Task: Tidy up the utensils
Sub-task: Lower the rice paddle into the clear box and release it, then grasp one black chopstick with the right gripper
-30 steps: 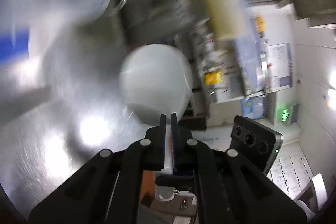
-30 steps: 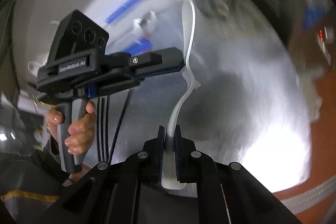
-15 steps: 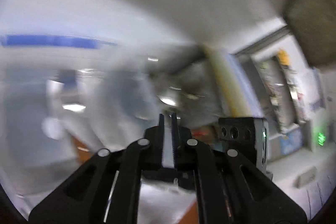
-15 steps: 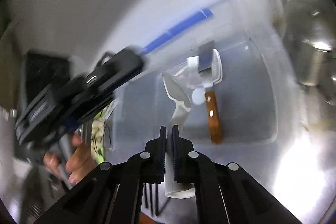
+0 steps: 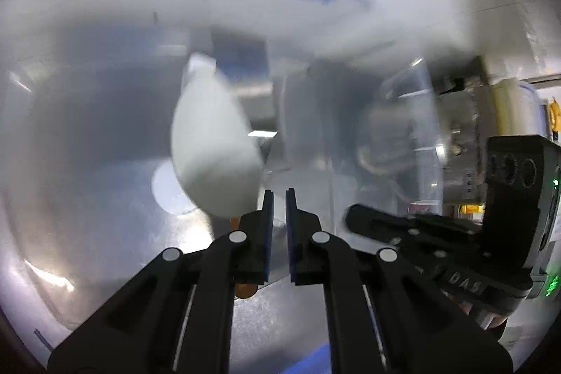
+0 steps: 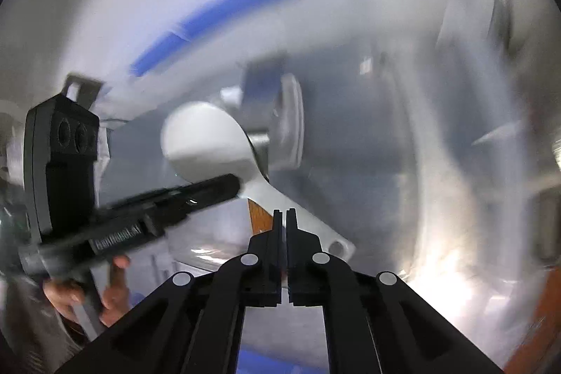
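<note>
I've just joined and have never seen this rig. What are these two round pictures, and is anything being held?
There is no robot: a person holds a black two-fingered tool in each hand, and a fisheye camera on each looks along its fingers. One picture is from the left tool, the other from the right tool. Both are shut, with nothing visible between the fingers. Below them, blurred, a white spoon and a wooden handle appear to lie in a translucent bin.

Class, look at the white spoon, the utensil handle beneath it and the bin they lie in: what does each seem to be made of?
White spoon: probably matte plastic or melamine; uniform, dull, no glints.
Utensil handle: likely wood; orange-brown with grain-like tone, though mostly hidden.
Bin: seemingly translucent plastic; cloudy see-through walls, blurred.
</note>
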`<state>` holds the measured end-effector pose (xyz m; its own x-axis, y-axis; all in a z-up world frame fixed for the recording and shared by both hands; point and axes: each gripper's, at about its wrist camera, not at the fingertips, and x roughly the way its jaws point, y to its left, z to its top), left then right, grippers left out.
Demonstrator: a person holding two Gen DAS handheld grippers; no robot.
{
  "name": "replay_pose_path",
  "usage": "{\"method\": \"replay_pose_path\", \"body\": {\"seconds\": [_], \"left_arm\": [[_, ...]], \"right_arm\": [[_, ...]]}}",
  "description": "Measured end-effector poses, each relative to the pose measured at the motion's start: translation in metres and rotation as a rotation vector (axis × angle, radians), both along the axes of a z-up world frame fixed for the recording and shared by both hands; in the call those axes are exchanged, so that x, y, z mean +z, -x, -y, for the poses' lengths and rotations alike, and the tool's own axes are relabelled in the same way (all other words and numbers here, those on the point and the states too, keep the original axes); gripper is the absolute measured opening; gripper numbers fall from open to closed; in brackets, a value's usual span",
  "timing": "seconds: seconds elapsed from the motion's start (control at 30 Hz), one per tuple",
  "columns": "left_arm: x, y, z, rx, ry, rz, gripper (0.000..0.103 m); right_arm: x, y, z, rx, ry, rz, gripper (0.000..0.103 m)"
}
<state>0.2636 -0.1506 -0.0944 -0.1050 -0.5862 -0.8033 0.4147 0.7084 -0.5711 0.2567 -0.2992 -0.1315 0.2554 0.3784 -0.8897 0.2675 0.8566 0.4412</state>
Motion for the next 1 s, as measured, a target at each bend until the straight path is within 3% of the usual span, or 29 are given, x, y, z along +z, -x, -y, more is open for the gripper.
{"method": "replay_pose_path", "body": {"seconds": [0.03, 0.07, 0.1, 0.13, 0.2, 0.23, 0.33, 0.4, 0.47, 0.57, 0.7, 0.93, 0.97, 1.0], "left_arm": [[0.016, 0.006, -0.009, 0.007, 0.012, 0.052, 0.005], [0.043, 0.019, -0.028, 0.014, 0.033, 0.134, 0.005], [0.06, 0.028, -0.042, 0.015, 0.049, 0.184, 0.01], [0.075, 0.038, -0.056, 0.015, 0.062, 0.221, 0.017], [0.104, 0.07, -0.095, 0.027, 0.092, 0.287, 0.071], [0.114, 0.093, -0.12, 0.039, 0.113, 0.32, 0.078], [0.115, 0.124, -0.162, 0.052, 0.089, 0.312, 0.08], [0.1, 0.146, -0.182, 0.073, 0.04, 0.288, 0.08], [0.08, 0.155, -0.201, 0.1, 0.0, 0.235, 0.08], [0.053, 0.163, -0.216, 0.11, -0.042, 0.203, 0.08], [0.04, 0.171, -0.233, 0.103, -0.131, 0.259, 0.08], [0.026, 0.177, -0.269, 0.049, -0.15, 0.294, 0.08], [0.022, 0.175, -0.268, 0.032, -0.142, 0.275, 0.08], [0.019, 0.174, -0.269, 0.018, -0.139, 0.264, 0.08]], "right_arm": [[0.015, 0.008, -0.004, 0.026, 0.005, 0.043, 0.007], [0.037, 0.025, -0.013, 0.072, -0.025, 0.102, 0.015], [0.05, 0.036, -0.022, 0.101, -0.045, 0.14, 0.033], [0.059, 0.045, -0.029, 0.128, -0.053, 0.169, 0.04], [0.073, 0.075, -0.06, 0.217, -0.055, 0.215, 0.044], [0.072, 0.088, -0.073, 0.251, -0.06, 0.219, 0.044], [0.032, 0.135, -0.112, 0.307, -0.079, 0.119, 0.043], [-0.002, 0.149, -0.131, 0.315, -0.082, 0.038, 0.043], [-0.036, 0.164, -0.15, 0.281, -0.101, -0.065, 0.043], [-0.06, 0.182, -0.18, 0.216, -0.129, -0.115, 0.043], [-0.061, 0.179, -0.224, 0.131, -0.094, -0.136, 0.043], [-0.068, 0.19, -0.269, -0.005, 0.071, -0.189, 0.043], [-0.072, 0.192, -0.274, -0.01, 0.102, -0.204, 0.04], [-0.073, 0.194, -0.277, -0.011, 0.119, -0.196, 0.03]]}}
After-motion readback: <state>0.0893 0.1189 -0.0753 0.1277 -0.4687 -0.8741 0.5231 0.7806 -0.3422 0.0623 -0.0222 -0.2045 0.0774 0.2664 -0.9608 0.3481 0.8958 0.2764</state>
